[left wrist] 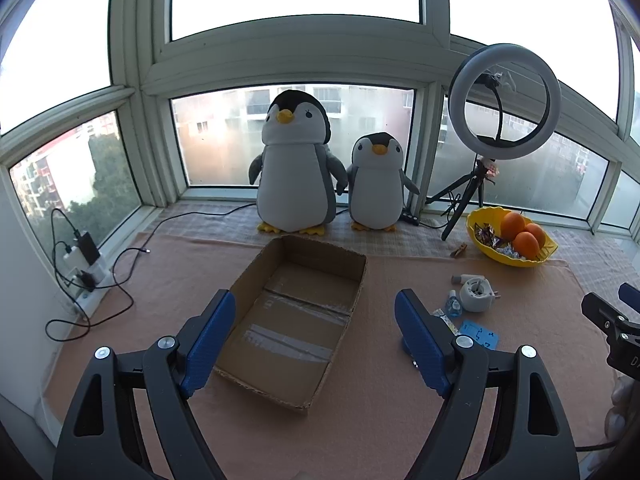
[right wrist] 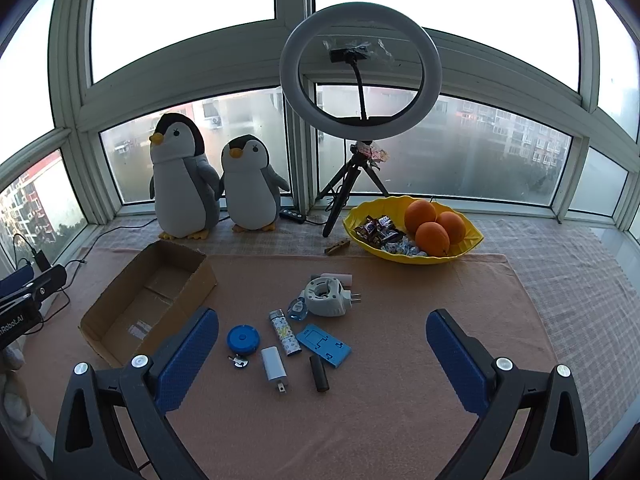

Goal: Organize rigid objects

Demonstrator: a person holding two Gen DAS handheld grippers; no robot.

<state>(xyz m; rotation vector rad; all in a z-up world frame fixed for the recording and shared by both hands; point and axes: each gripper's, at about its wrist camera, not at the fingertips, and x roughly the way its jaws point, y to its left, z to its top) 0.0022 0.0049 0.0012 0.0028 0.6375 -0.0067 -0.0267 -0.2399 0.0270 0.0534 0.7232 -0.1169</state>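
An empty cardboard box (left wrist: 296,316) lies open on the pink mat; it also shows in the right wrist view (right wrist: 152,300). My left gripper (left wrist: 314,340) is open and empty, hovering over the box. Right of the box lie small items: a blue tape measure (right wrist: 243,339), a white charger (right wrist: 274,364), a patterned lighter (right wrist: 285,334), a blue flat holder (right wrist: 324,345), a black cylinder (right wrist: 319,372), a small blue bottle (right wrist: 298,309) and a white round plug device (right wrist: 326,295). My right gripper (right wrist: 322,354) is open and empty above these items.
Two plush penguins (left wrist: 296,168) stand by the window. A ring light on a tripod (right wrist: 360,76) stands behind a yellow bowl (right wrist: 472,240) of oranges and sweets. A wooden clothespin (right wrist: 337,247) lies near it. A power strip with cables (left wrist: 86,268) is at the left.
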